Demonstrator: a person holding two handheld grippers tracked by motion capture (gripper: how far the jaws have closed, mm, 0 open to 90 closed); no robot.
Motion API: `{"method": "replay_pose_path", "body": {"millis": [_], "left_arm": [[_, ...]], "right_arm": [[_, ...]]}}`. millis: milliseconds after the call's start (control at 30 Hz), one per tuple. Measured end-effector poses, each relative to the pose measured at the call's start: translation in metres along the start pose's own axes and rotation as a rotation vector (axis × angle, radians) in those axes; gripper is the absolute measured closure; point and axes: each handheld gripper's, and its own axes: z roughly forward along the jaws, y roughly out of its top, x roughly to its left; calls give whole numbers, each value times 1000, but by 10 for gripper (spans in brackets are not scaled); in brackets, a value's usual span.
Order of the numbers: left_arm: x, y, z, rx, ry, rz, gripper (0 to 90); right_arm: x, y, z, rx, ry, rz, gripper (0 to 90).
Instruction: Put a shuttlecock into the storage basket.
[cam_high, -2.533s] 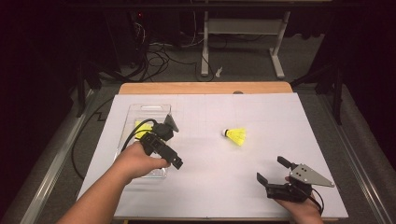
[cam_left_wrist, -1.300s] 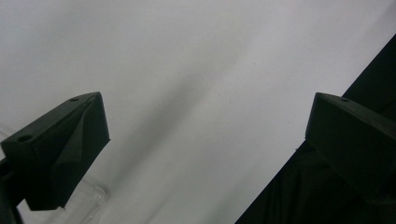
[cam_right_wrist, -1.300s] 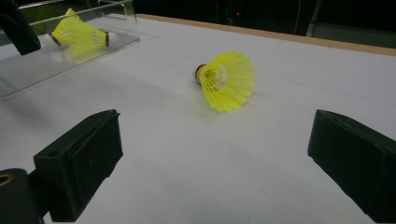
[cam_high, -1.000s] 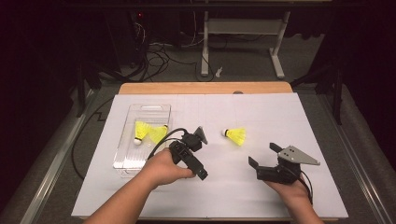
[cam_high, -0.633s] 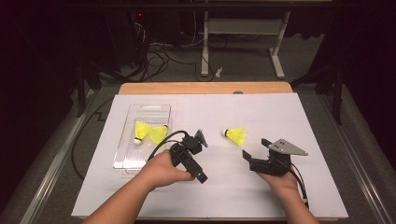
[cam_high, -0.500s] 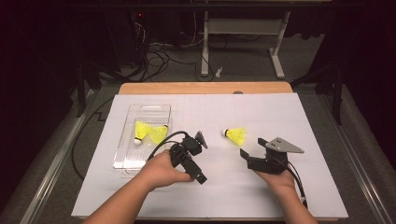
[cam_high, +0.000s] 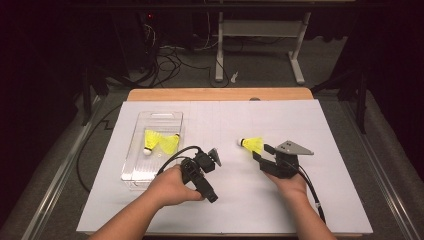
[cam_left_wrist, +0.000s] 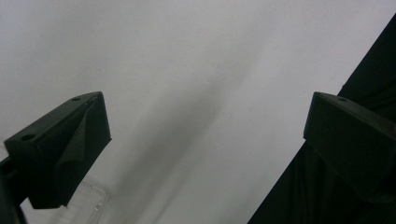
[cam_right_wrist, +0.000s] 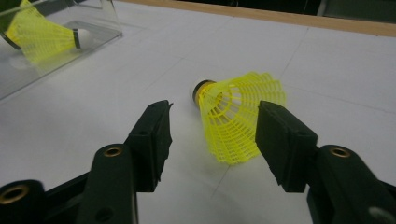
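A yellow shuttlecock (cam_high: 251, 144) (cam_right_wrist: 238, 115) lies on its side on the white table cover, cork end pointing left. My right gripper (cam_high: 264, 154) (cam_right_wrist: 212, 140) is open just behind its skirt, one jaw on each side, not touching it. Two more yellow shuttlecocks (cam_high: 161, 141) (cam_right_wrist: 39, 35) lie in a clear plastic tray (cam_high: 133, 169) at the left. My left gripper (cam_high: 212, 159) (cam_left_wrist: 201, 140) is open and holds nothing, hovering right of the tray over bare cover.
The white cover (cam_high: 320, 130) spreads over a wooden table whose far edge (cam_high: 220, 94) shows. Beyond it stand a metal desk frame (cam_high: 260, 35) and loose cables (cam_high: 170, 55) on the floor. Each gripper trails a black cable (cam_high: 310, 187).
My right gripper has moved left and forward from the near right corner up to the loose shuttlecock. My left gripper left the tray, moved right, and now holds still.
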Motion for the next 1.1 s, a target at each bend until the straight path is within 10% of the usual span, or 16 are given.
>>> {"method": "replay_pose_path", "body": {"millis": [800, 1100], "left_arm": [[-4, -2, 5, 9, 13, 27, 19], [-6, -2, 7, 19, 20, 30, 23]], "right_arm": [[2, 2, 26, 59, 5, -29, 893], [3, 7, 17, 15, 19, -64, 900]]}}
